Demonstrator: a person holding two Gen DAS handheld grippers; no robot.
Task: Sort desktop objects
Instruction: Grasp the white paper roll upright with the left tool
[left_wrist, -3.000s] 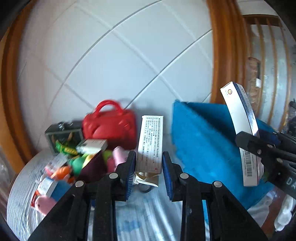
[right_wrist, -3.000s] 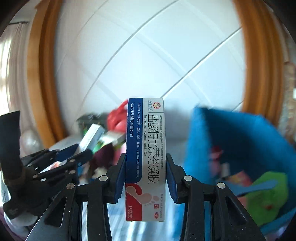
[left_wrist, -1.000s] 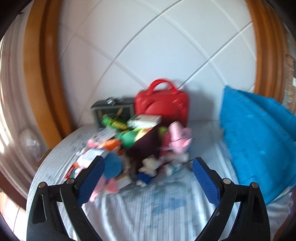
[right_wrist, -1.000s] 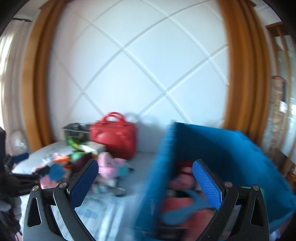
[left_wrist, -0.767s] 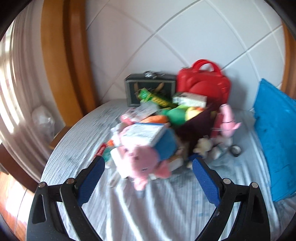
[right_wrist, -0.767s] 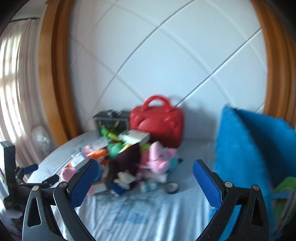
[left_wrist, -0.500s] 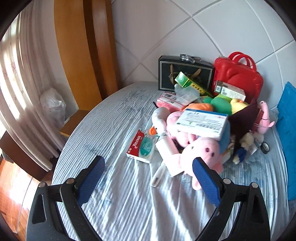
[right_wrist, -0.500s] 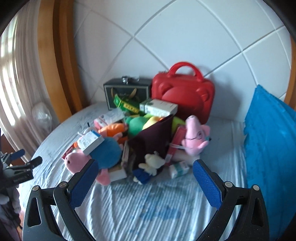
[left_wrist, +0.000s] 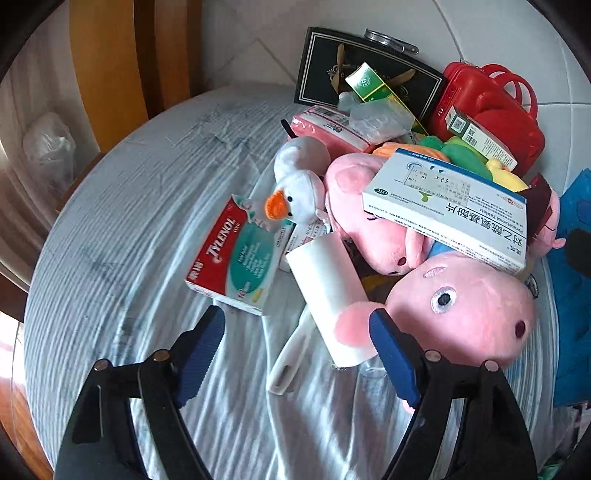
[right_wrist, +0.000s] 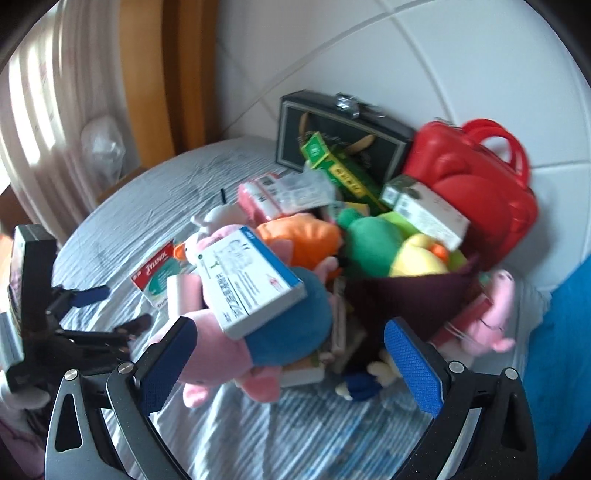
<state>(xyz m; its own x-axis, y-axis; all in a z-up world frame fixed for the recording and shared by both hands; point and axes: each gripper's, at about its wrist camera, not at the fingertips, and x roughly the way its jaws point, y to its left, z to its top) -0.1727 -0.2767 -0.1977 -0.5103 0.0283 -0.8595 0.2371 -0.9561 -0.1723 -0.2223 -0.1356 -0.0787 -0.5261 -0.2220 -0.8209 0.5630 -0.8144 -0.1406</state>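
Note:
A heap of toys and medicine boxes lies on a round table with a striped cloth (left_wrist: 110, 221). My left gripper (left_wrist: 297, 345) is open and empty, low over the cloth, its jaws on either side of a white lint roller (left_wrist: 328, 295). A red Tylenol box (left_wrist: 232, 254) lies just beyond it. A pink pig plush (left_wrist: 461, 310) sits by the right finger, with a white and blue medicine box (left_wrist: 447, 206) on top. My right gripper (right_wrist: 291, 354) is open and empty, in front of the pig plush (right_wrist: 236, 350) and that box (right_wrist: 247, 280).
A red case (left_wrist: 487, 107) and a dark box (left_wrist: 365, 77) stand at the back against the white wall. A dark red bin (right_wrist: 410, 299) holds green and yellow plush toys. A blue bag (left_wrist: 576, 280) is at the right. The left gripper shows in the right wrist view (right_wrist: 85, 314).
Both grippers held medicine boxes three seconds ago and are now open and empty. Both have swung left from the blue bag and moved down close to the heap.

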